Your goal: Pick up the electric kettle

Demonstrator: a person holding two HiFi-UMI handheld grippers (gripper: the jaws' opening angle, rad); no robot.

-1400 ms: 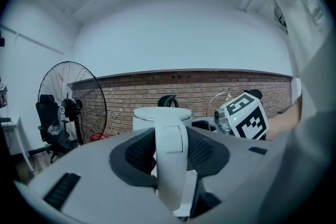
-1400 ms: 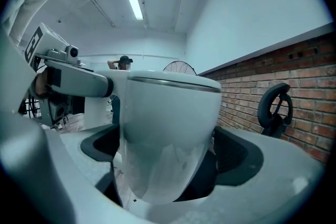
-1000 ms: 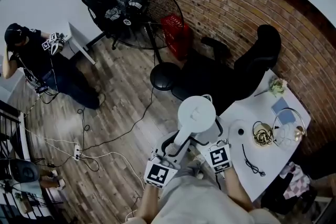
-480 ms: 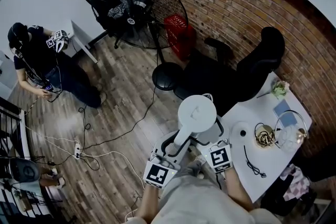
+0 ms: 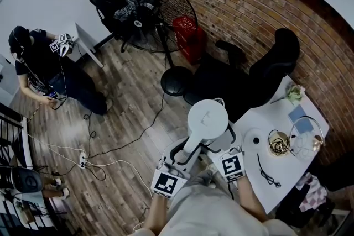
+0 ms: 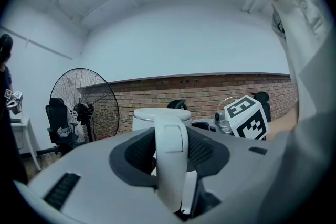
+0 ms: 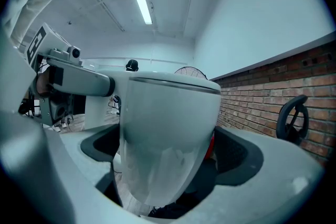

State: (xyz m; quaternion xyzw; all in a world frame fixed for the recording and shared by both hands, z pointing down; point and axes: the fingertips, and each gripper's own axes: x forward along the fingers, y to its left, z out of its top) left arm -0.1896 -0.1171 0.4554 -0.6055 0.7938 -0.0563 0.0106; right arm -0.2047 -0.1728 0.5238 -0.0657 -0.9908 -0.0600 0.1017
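From the head view, you have the white electric kettle up in front of you, just off the near-left edge of the white table and held between both tools. Its round base sits apart from it on the table, with a black cable lying close by. Your left gripper comes in from below-left along the kettle's handle, and your right gripper reaches the body from the table side. Past the kettle stand a black office chair, a big floor fan and a red basket against the brick wall. A person stands far off to the left on the wooden floor.

In the left gripper view, your jaws are drawn in narrow and clamped on the upright white handle, which fills the gap between the dark pads. The kettle's lid shows just behind it, and the right gripper's marker cube sits to the right.

In the right gripper view, your jaws are spread wide around the kettle's rounded body, which takes up the whole space between the pads. Floor shows beneath the kettle's bottom edge.
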